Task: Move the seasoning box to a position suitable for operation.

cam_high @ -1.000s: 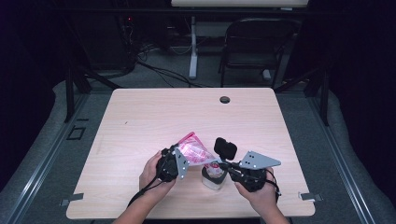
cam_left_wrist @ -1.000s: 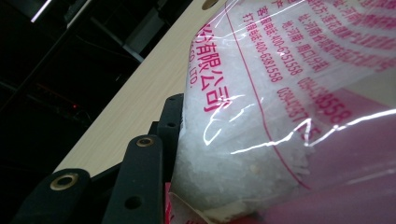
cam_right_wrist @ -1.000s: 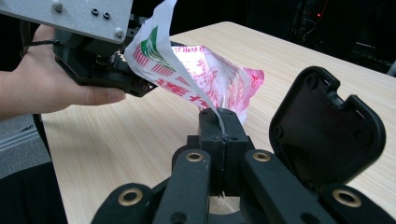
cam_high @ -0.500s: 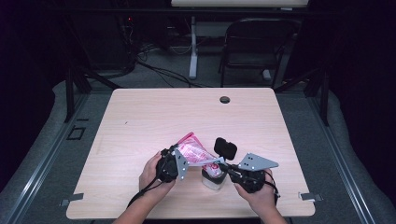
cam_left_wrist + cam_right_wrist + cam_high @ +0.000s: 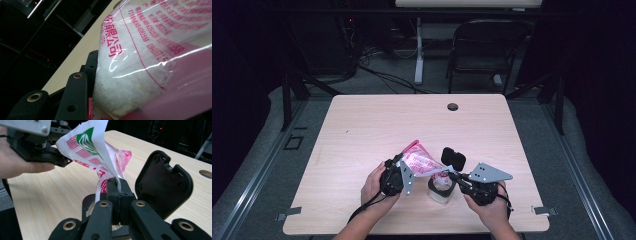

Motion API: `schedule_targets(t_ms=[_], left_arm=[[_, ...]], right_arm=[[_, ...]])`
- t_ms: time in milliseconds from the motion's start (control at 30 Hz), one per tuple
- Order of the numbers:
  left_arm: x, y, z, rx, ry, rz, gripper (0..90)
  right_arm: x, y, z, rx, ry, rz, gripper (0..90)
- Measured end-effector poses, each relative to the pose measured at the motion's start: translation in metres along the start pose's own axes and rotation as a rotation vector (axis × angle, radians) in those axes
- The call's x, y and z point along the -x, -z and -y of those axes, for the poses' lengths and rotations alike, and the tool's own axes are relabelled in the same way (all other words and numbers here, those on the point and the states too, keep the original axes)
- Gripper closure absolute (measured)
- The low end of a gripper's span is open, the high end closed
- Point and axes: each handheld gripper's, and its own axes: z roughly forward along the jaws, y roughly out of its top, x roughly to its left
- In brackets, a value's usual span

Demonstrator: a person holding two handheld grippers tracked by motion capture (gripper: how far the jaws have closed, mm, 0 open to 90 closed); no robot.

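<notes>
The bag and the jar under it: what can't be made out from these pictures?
- Bag mouth: high view too small; right gripper pinches a corner, hiding it in the right gripper view.
- Jar contents: the bag's corner and the right gripper's jaws cover the opening.
- Bag print: cut off by the left gripper view's edges; left gripper clamps it.

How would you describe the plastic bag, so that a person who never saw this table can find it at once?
Start at the light wooden table and go to its near edge, where two hands hold black grippers. The bag hangs between the left gripper and the right gripper, above a small clear jar. It alone is crinkly clear plastic with pink-red print and white grains inside.
</notes>
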Motion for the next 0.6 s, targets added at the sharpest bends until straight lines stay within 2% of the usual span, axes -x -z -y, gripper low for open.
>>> schedule_targets(t_ms=[133, 267, 467, 533, 600], left_arm=[[0.0007, 0.0007, 0.0007, -0.002, -0.024, 0.011, 64.7], [0.0018, 0.0018, 0.0006, 0.003, -0.039, 0.003, 65.0], [0.0021, 0.0037, 0.0005, 0.015, -0.043, -0.019, 65.3], [0.0025, 0.0051, 0.0003, 0.012, -0.063, -0.03, 65.5], [0.0029, 0.0056, 0.0001, 0.016, -0.066, -0.034, 65.5]], right_arm=[[0.0019, 0.0, 0.0011, -0.004, 0.001, 0.008, 90.0], [0.0047, -0.001, 0.0039, -0.004, -0.015, 0.007, 90.0], [0.0027, -0.0008, 0.0045, 0.002, -0.008, 0.021, 90.0], [0.001, -0.0006, 0.005, 0.007, -0.005, 0.025, 90.0], [0.0006, 0.0, 0.0059, 0.006, -0.003, 0.025, 90.0]])
